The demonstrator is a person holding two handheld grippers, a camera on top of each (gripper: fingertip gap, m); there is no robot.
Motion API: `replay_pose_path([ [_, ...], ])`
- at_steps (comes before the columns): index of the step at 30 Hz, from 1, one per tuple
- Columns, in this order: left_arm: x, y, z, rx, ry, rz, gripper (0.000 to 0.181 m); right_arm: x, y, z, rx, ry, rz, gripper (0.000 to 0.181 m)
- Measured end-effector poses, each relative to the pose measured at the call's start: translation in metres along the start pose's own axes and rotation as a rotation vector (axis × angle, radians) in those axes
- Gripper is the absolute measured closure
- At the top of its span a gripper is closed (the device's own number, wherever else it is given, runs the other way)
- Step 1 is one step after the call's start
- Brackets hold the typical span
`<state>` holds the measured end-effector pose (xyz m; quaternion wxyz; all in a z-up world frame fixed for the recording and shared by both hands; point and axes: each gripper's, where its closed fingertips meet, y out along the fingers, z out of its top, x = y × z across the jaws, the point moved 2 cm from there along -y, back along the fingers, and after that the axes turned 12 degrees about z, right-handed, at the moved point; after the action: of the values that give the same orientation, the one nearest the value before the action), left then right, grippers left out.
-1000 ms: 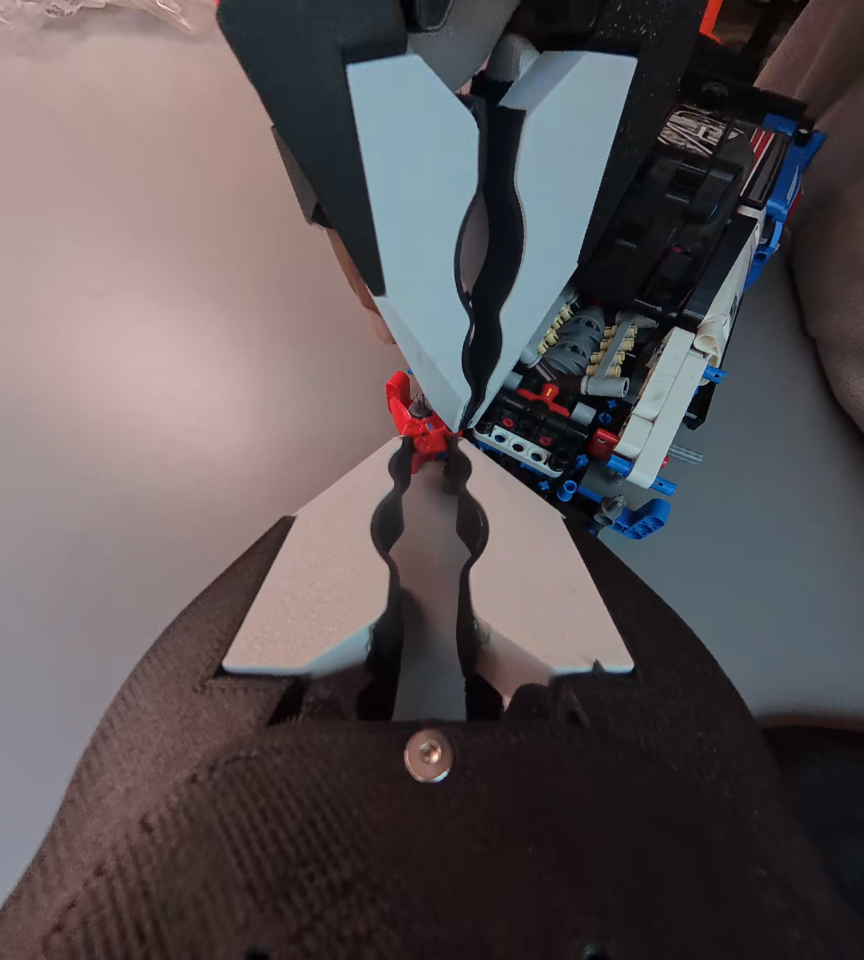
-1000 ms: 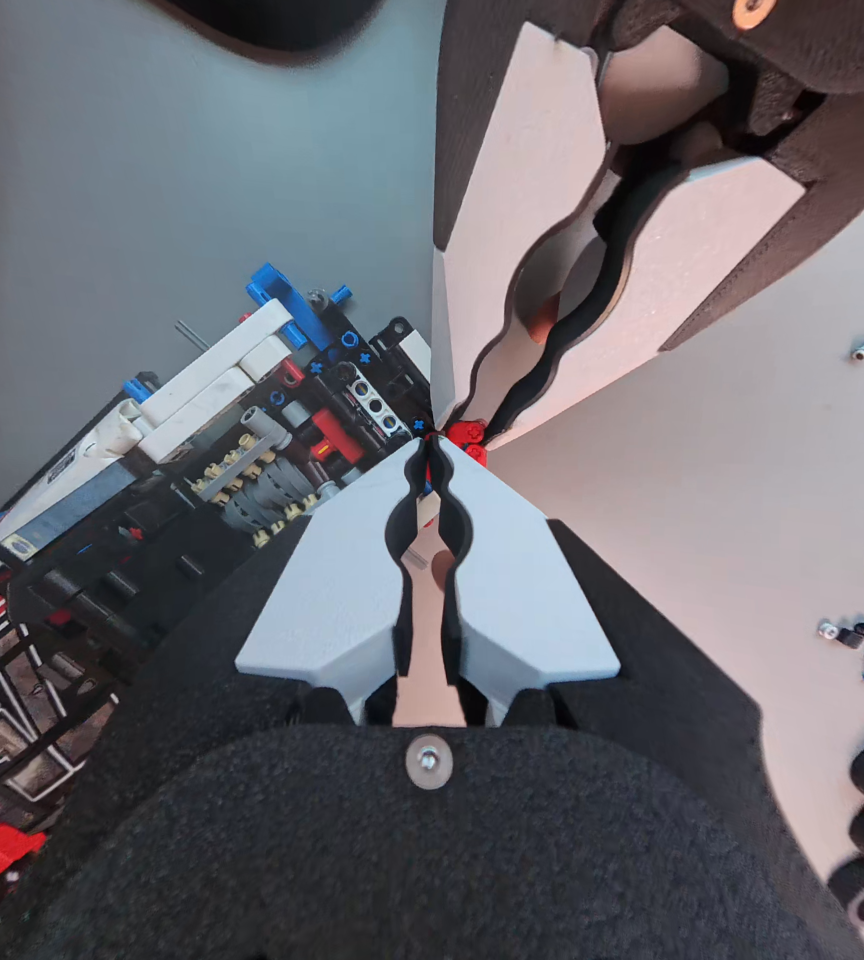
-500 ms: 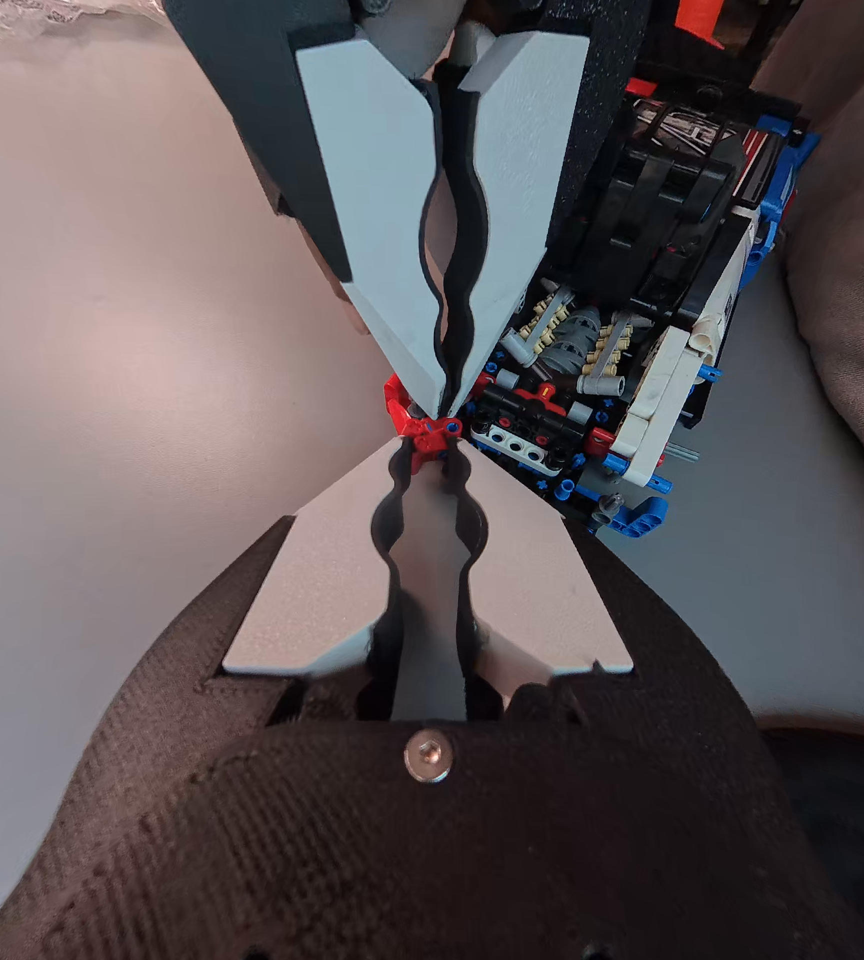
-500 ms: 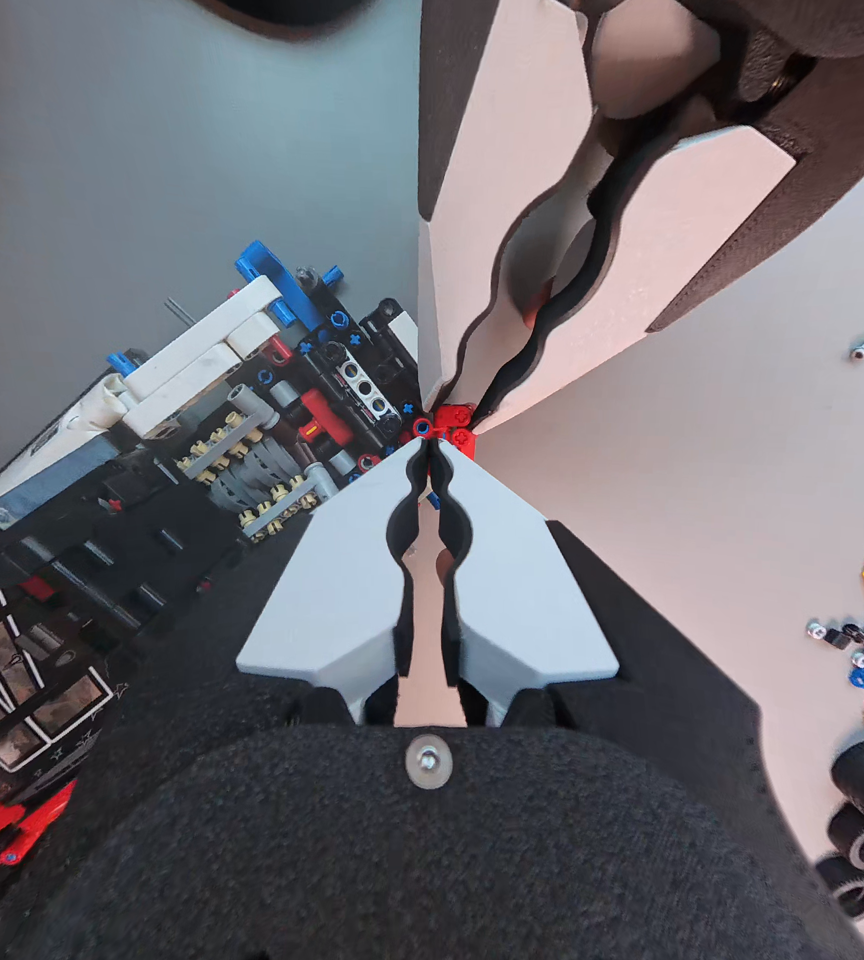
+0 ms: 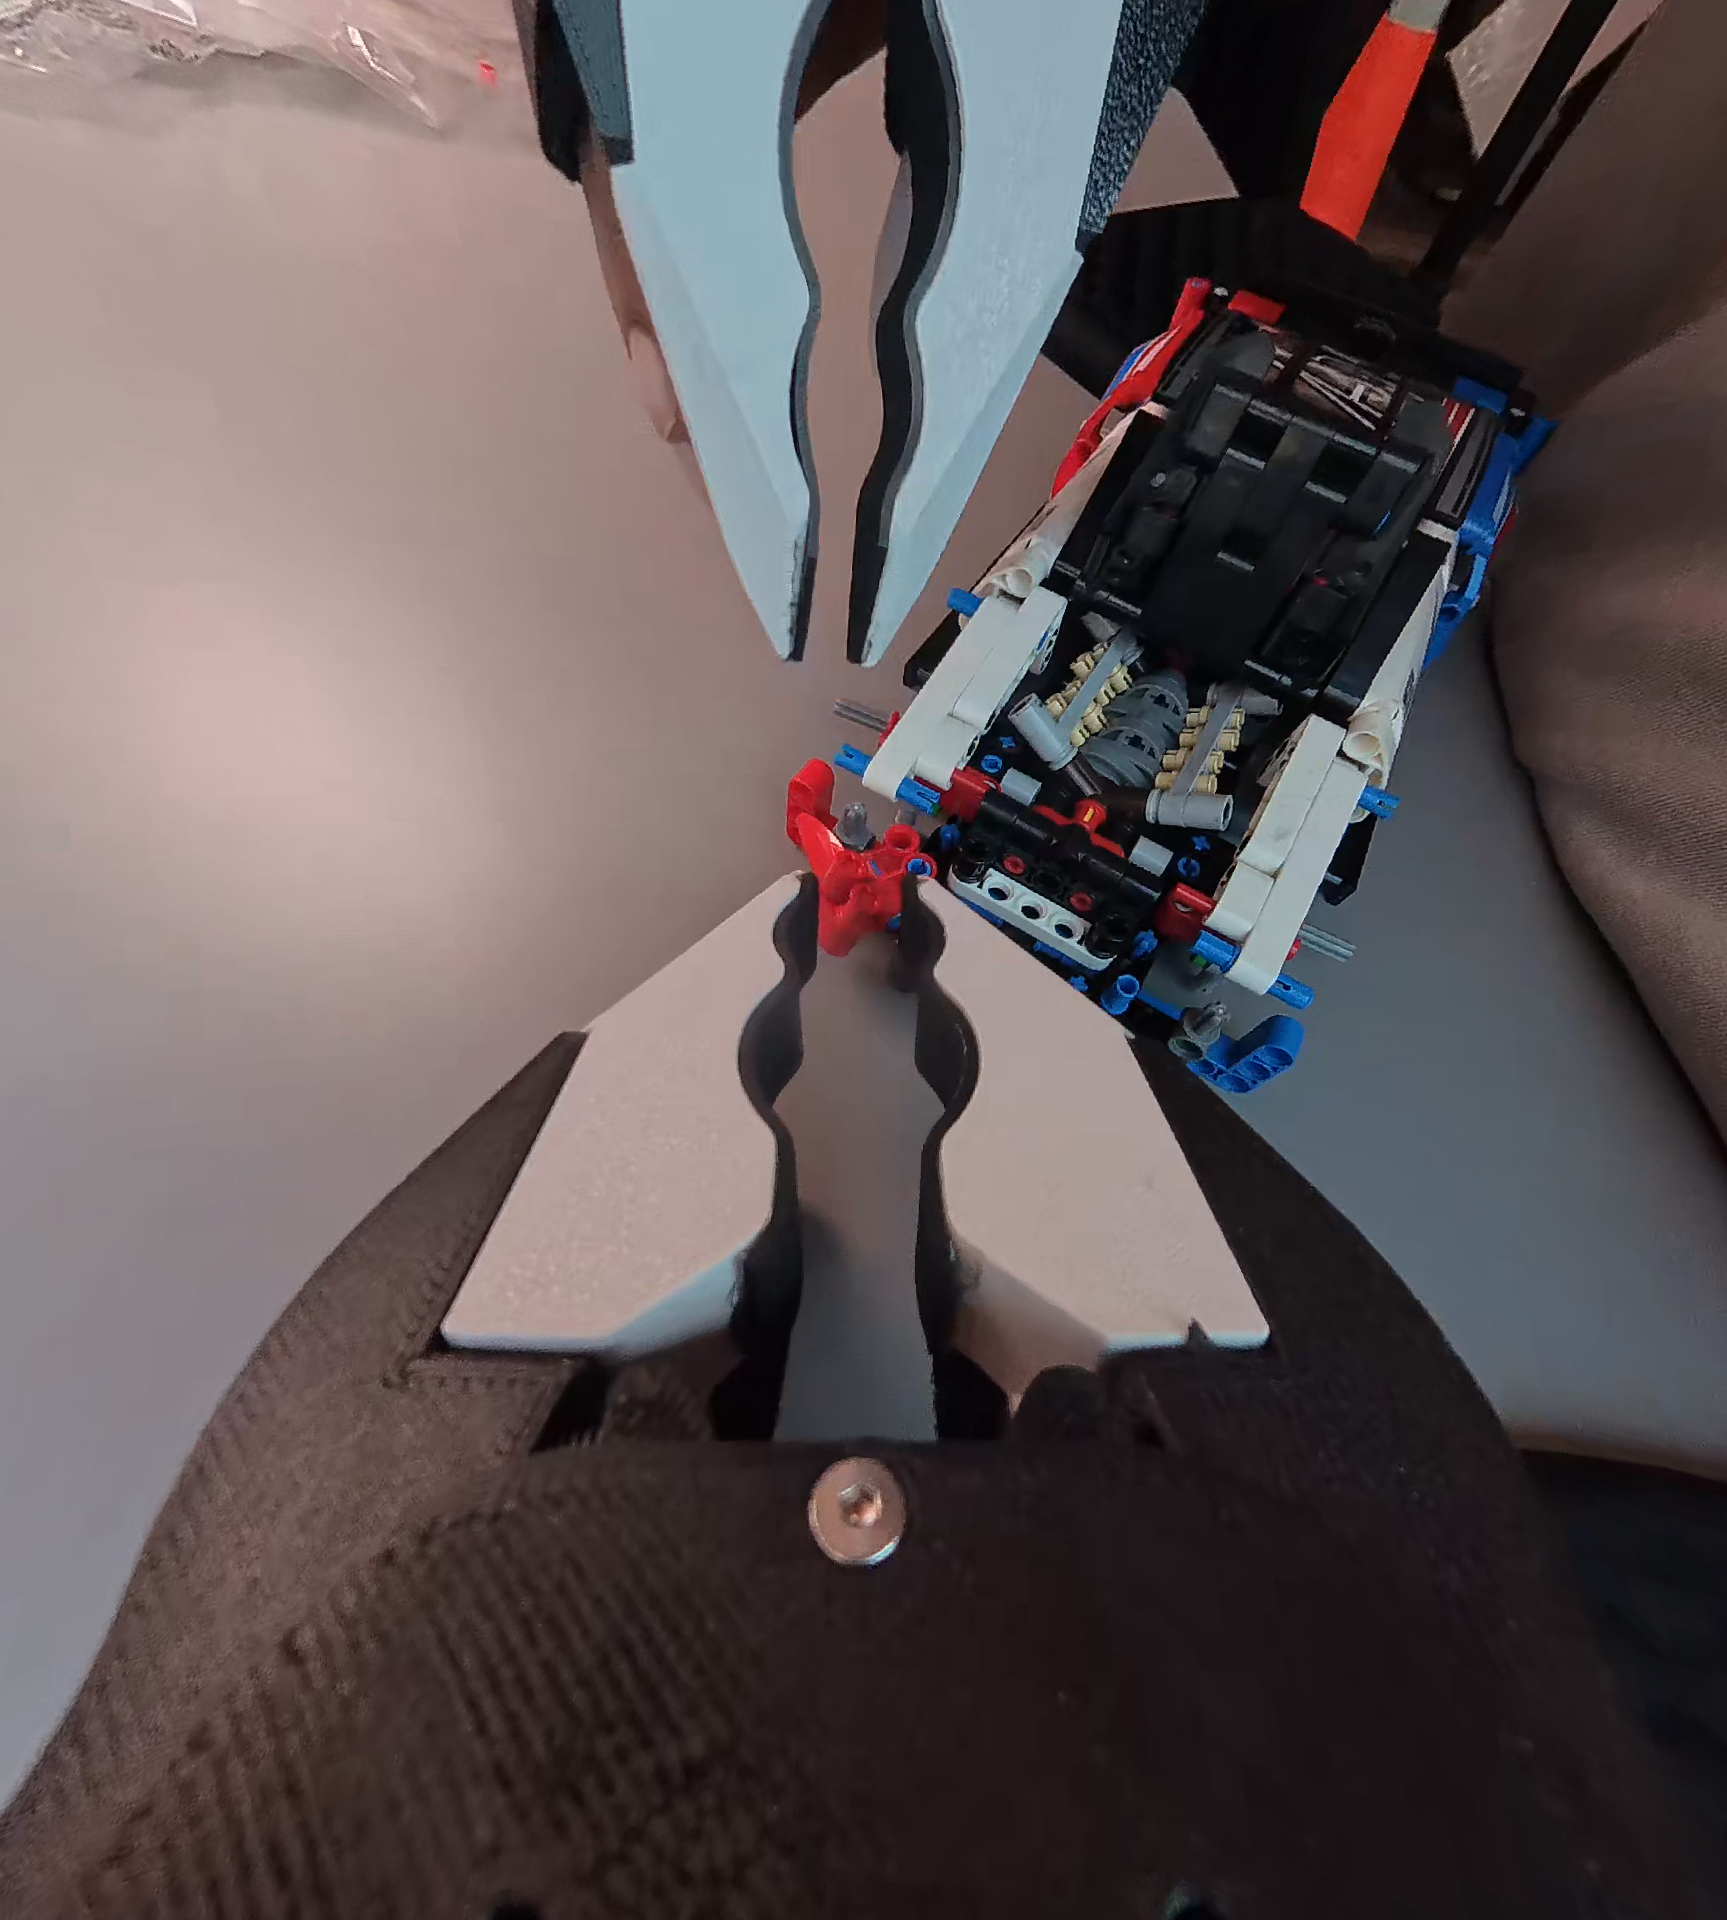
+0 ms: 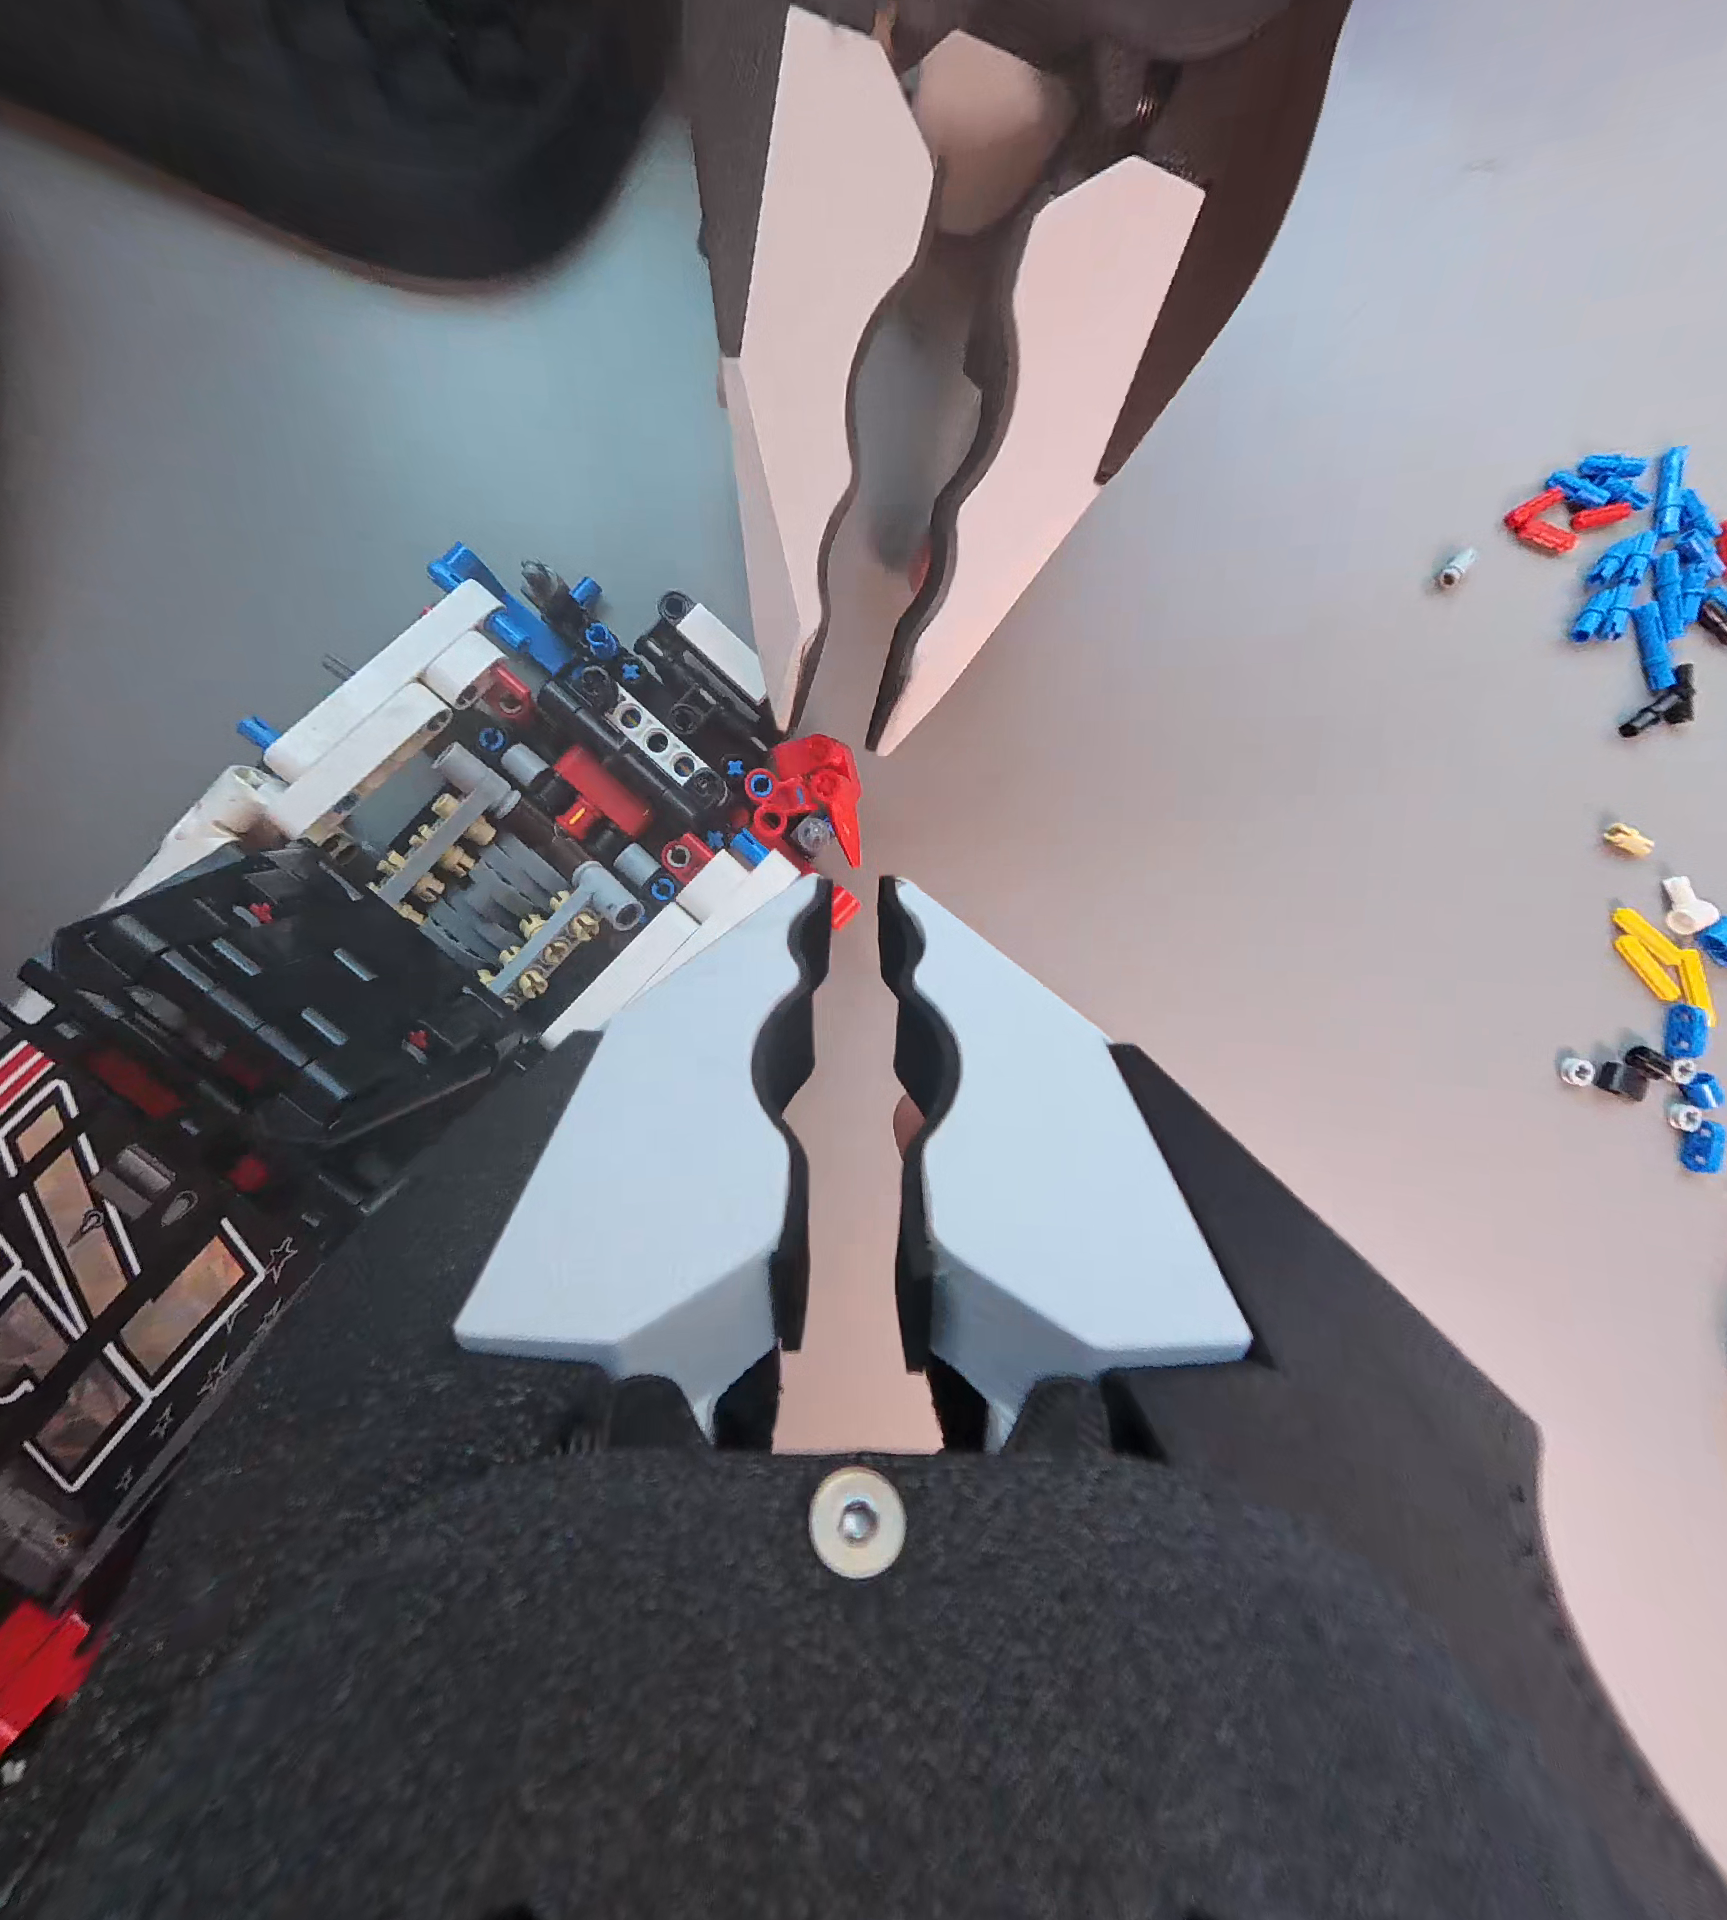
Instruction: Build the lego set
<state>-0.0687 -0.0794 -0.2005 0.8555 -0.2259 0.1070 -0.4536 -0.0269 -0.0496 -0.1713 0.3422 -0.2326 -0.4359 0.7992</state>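
Risk of twisting the red connector assembly (image 5: 854, 868) off the rear corner of the Technic car (image 5: 1202, 717) on the worktop (image 5: 267, 727): left gripper (image 5: 859, 899) pinching it, right gripper (image 6: 854, 894) slightly spread just beside, leaving the car unbraced.

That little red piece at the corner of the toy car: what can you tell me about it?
The red piece is a small cluster of glossy plastic parts with round pin holes, a pointed tab and a grey pin poking out. It sits at the open rear corner of the toy car, seemingly joined to it beside a blue pin. The left hand-held gripper is closed on its lower end. The right hand-held gripper is slightly open, just clear of it.
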Motion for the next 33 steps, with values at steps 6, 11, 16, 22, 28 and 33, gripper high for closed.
replay_pose_path([
  [6, 0.004, 0.002, -0.005, -0.041, -0.038, -0.041, 0.162, -0.001, 0.014, 0.0, -0.005, -0.027, 0.009, 0.176],
  [11, 0.005, 0.006, -0.006, -0.077, -0.057, -0.023, 0.164, 0.002, 0.028, 0.001, -0.048, -0.064, 0.051, 0.175],
  [16, 0.005, 0.005, -0.007, -0.111, -0.073, 0.001, 0.166, -0.001, 0.03, 0.002, -0.036, -0.061, 0.094, 0.181],
  [22, 0.004, 0.005, -0.007, -0.15, -0.132, 0.016, 0.17, -0.003, 0.03, 0.002, -0.023, -0.054, 0.076, 0.181],
  [28, 0.005, 0.007, -0.009, -0.204, -0.293, -0.014, 0.17, -0.004, 0.031, 0.002, -0.001, -0.031, 0.053, 0.181],
  [33, 0.006, 0.007, -0.01, -0.253, -0.454, -0.135, 0.169, -0.007, 0.031, 0.003, 0.006, -0.024, 0.037, 0.181],
])
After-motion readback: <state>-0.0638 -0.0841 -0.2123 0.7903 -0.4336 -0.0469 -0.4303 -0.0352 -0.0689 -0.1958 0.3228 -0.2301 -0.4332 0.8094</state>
